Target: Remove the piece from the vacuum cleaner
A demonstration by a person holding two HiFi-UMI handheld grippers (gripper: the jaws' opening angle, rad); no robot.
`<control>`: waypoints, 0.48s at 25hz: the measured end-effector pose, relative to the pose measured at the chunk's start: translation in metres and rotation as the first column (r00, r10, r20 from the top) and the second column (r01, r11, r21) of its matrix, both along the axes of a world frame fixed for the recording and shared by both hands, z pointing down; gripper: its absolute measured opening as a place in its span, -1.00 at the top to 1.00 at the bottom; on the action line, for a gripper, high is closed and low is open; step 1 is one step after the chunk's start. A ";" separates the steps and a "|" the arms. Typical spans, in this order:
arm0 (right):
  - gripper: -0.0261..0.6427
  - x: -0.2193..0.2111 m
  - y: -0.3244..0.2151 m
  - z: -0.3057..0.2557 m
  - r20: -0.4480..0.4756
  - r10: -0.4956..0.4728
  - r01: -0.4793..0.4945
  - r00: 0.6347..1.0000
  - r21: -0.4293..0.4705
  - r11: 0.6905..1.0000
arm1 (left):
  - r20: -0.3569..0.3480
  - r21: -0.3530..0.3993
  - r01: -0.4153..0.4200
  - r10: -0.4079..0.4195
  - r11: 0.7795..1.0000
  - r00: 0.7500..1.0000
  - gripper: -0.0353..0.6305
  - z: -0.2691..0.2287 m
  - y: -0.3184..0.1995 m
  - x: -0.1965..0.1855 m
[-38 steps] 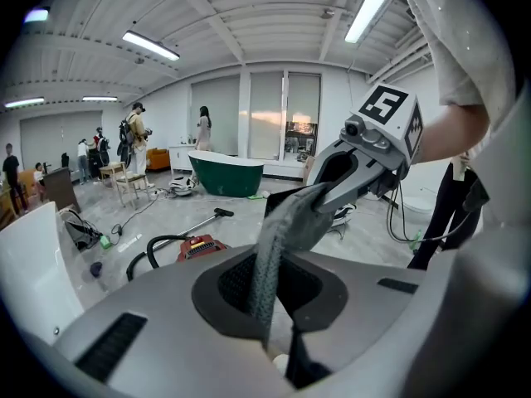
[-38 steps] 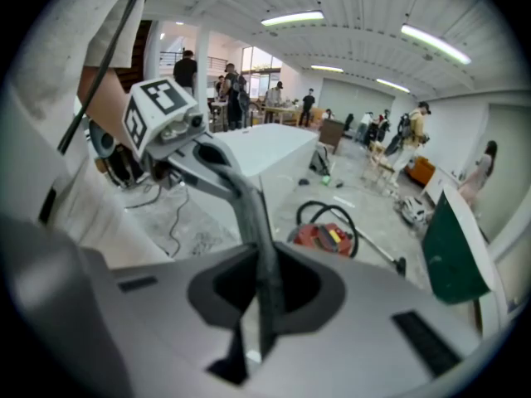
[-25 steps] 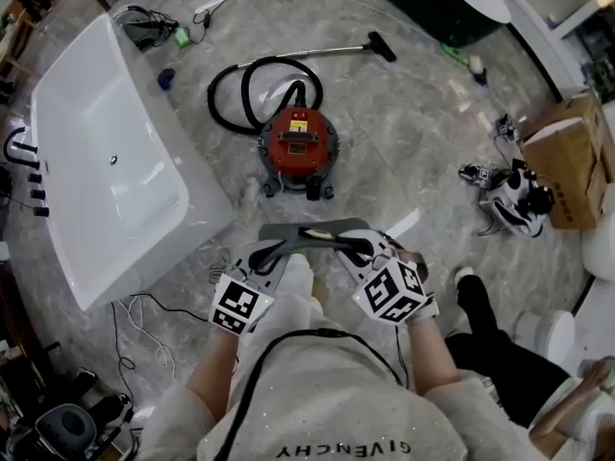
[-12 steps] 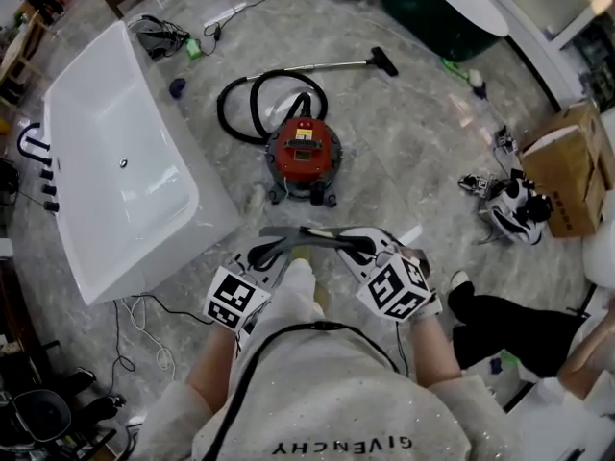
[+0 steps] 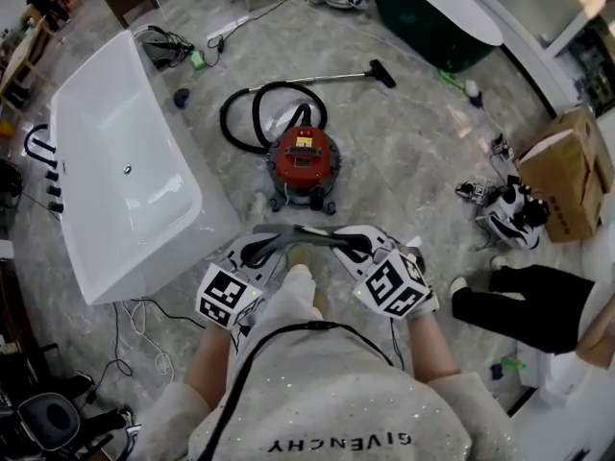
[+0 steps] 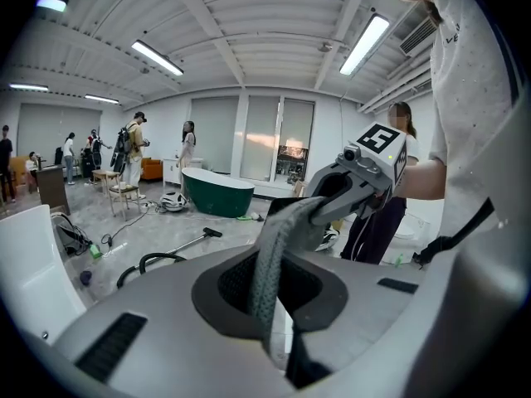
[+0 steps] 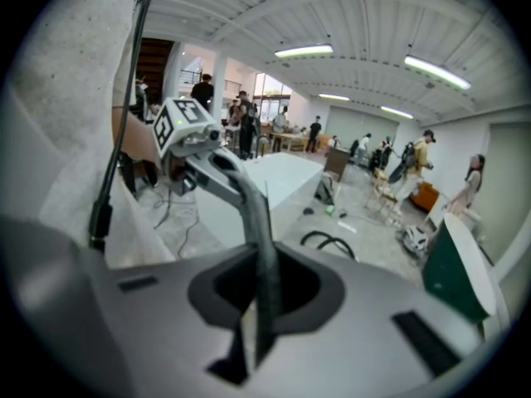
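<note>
Close against the wearer's white sweatshirt [image 5: 327, 392], the left gripper [image 5: 261, 252] and the right gripper [image 5: 354, 245] face each other at waist height. Both are clamped. The left gripper view shows its jaws pinched together on one end of a grey piece [image 5: 303, 235], a curved, textured band that rises from them and arches across to the other gripper. The right gripper view shows the same band nipped between that gripper's jaws at its other end. The piece thus hangs in the air between the two tools, bowed upward in the middle, touching nothing else. Beyond it lies a grey marbled floor [image 5: 413, 161]. Next out stands the red vacuum cleaner [image 5: 304, 159], upright on its wheeled base and well apart from the piece. Its black hose [image 5: 240, 113] loops on the floor behind it and runs into a thin metal wand [image 5: 327, 67] that ends in a dark floor nozzle [image 5: 382, 73]. Left of the vacuum cleaner stands a long white bathtub [image 5: 106, 219]. To the right are what look like black-and-white sneakers [image 5: 511, 209], a cardboard box [image 5: 567, 171] and someone's legs in black trousers [image 5: 524, 305]. Farthest off, a dark green bathtub [image 5: 432, 17] sits at the top edge, and the gripper views show several people [image 6: 133, 148] standing under ceiling strip lights.
</note>
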State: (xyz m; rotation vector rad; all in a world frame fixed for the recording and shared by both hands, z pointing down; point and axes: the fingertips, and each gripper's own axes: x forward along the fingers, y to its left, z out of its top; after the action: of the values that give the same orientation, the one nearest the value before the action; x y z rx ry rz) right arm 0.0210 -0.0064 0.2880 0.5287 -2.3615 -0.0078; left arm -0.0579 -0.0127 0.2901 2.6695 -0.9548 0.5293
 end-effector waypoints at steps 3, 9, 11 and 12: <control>0.80 -0.001 0.004 -0.005 0.010 -0.006 0.006 1.000 0.008 1.000 | -0.010 0.006 0.001 0.000 1.000 1.000 0.79 -0.004 0.004 0.000; 0.80 0.000 0.012 -0.006 0.005 -0.007 0.007 1.000 -0.006 1.000 | -0.030 0.002 -0.004 0.004 1.000 1.000 0.79 -0.007 0.012 0.000; 0.80 0.000 0.014 -0.007 0.002 -0.005 0.005 1.000 -0.003 1.000 | -0.037 -0.001 -0.007 0.007 1.000 0.999 0.79 -0.007 0.014 0.000; 0.80 0.000 0.014 -0.008 0.001 -0.005 0.005 1.000 -0.001 1.000 | -0.040 -0.002 -0.008 0.008 1.000 0.999 0.79 -0.007 0.014 -0.001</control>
State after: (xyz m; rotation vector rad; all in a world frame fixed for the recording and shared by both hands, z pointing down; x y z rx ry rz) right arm 0.0209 0.0076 0.2802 0.5225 -2.3639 -0.0093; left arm -0.0585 0.0016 0.2830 2.6729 -0.9319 0.4760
